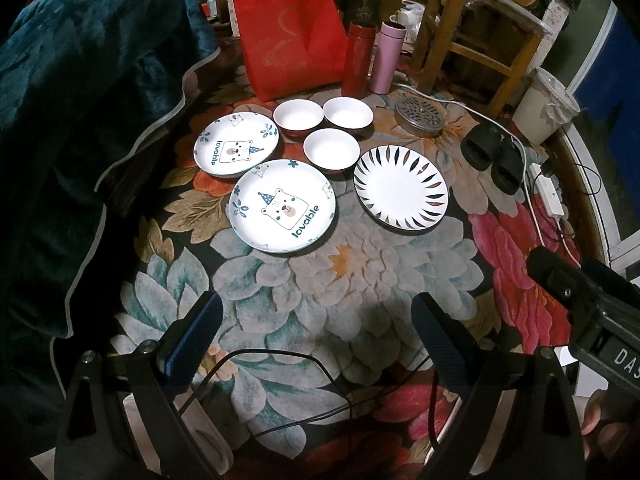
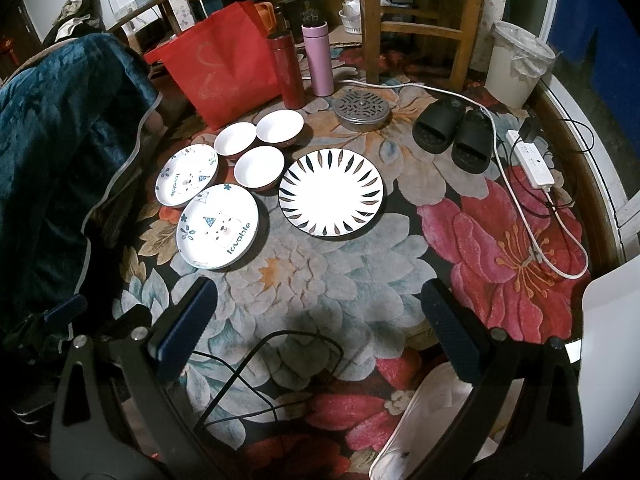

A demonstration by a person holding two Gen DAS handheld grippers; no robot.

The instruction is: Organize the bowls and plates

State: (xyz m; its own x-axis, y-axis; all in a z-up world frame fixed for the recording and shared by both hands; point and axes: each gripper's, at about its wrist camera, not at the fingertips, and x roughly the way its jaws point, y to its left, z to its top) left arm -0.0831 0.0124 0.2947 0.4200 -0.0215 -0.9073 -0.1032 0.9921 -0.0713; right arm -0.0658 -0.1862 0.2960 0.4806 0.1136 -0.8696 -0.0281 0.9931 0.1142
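Observation:
Two bear plates marked "lovable" lie on the floral rug: a near one (image 1: pixel 282 206) (image 2: pixel 218 226) and a far one (image 1: pixel 236 144) (image 2: pixel 187 174). A white plate with dark leaf marks around its rim (image 1: pixel 401 187) (image 2: pixel 331 193) lies to their right. Three white bowls sit behind the plates: back left (image 1: pixel 298 117) (image 2: pixel 235 140), back right (image 1: pixel 347 113) (image 2: pixel 280 128), front (image 1: pixel 331 149) (image 2: pixel 259 167). My left gripper (image 1: pixel 318 312) hangs open above the rug, short of the near bear plate. My right gripper (image 2: pixel 320 300) is open too, short of the leaf plate. Neither holds anything.
A red bag (image 1: pixel 290 38), a red flask (image 1: pixel 357 58) and a pink flask (image 1: pixel 386 56) stand behind the bowls. A round metal grate (image 1: pixel 420 116), black slippers (image 1: pixel 492 156), a power strip (image 2: pixel 532 162) with cables and a bin (image 2: pixel 518 64) are on the right. Blue cloth (image 1: pixel 88 120) drapes left.

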